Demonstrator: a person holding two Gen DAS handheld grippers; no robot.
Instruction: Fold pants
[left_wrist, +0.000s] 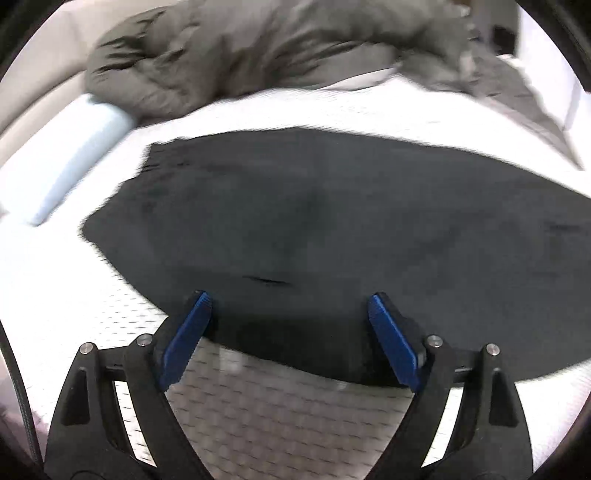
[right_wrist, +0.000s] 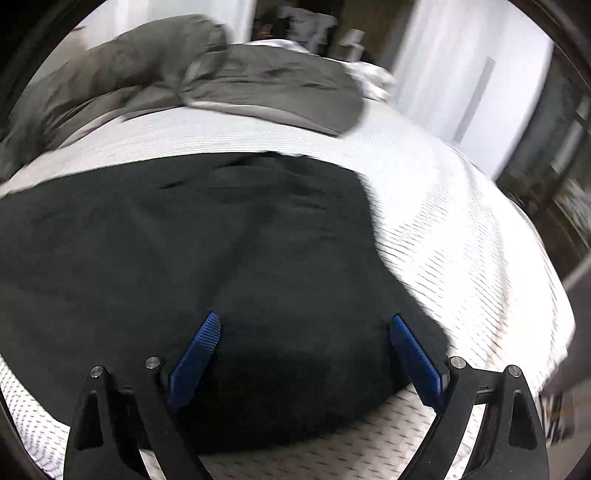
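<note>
Black pants (left_wrist: 314, 229) lie spread flat on a white textured mattress (left_wrist: 74, 295). In the left wrist view my left gripper (left_wrist: 290, 302) is open, its blue pads (left_wrist: 186, 339) straddling the near edge of the pants, holding nothing. In the right wrist view the pants (right_wrist: 184, 258) fill the left and middle, with their right end near the mattress (right_wrist: 461, 258). My right gripper (right_wrist: 304, 325) is open above the near edge of the fabric and holds nothing. Both views are blurred by motion.
A crumpled grey duvet (left_wrist: 229, 55) lies across the far side of the bed and also shows in the right wrist view (right_wrist: 240, 81). A pale blue pillow (left_wrist: 77, 155) lies at the left. The bed edge and dark furniture (right_wrist: 554, 166) are at the right.
</note>
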